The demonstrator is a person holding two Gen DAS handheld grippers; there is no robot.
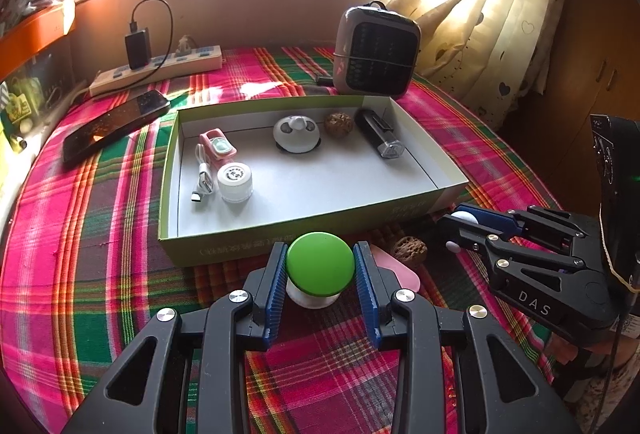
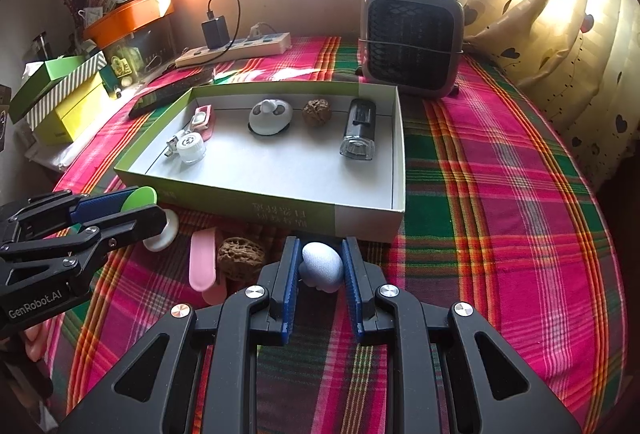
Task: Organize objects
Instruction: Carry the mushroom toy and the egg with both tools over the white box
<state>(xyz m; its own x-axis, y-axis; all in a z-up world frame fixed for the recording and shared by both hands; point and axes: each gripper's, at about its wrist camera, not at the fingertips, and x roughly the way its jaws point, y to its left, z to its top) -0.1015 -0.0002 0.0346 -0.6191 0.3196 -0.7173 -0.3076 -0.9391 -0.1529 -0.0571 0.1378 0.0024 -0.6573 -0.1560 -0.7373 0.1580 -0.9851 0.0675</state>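
The left gripper [image 1: 320,274] is pinching a green-topped knob [image 1: 320,263] by its cap, with the white base hanging below the pads. The right gripper [image 2: 320,266] is pinching a pale blue egg-shaped object [image 2: 322,267] between its blue pads. Both are sitting just in front of the near wall of the open cardboard box [image 1: 416,208].

Risk: the rounded egg is likely to be squeezing out of the flat pads if the grip is shifting. Risk: either load is liable to be striking the near wall if the lift is running too low. A walnut [image 2: 241,257] and a pink oblong piece [image 2: 202,266] are lying between the two grippers and are liable to be getting knocked aside.

Inside the box, a white bottle [image 1: 235,183], a domed white gadget [image 1: 297,133], a second walnut [image 1: 338,124] and a dark clip-on lamp [image 1: 379,138] are already resting.

A pink-and-green plaid cloth [image 2: 500,194] is covering the surface. Beyond the box, a small heater [image 2: 414,38], a power strip [image 1: 160,69] and a phone [image 1: 116,125] are sitting below a bright window, with curtains [image 2: 560,34] hanging at the right
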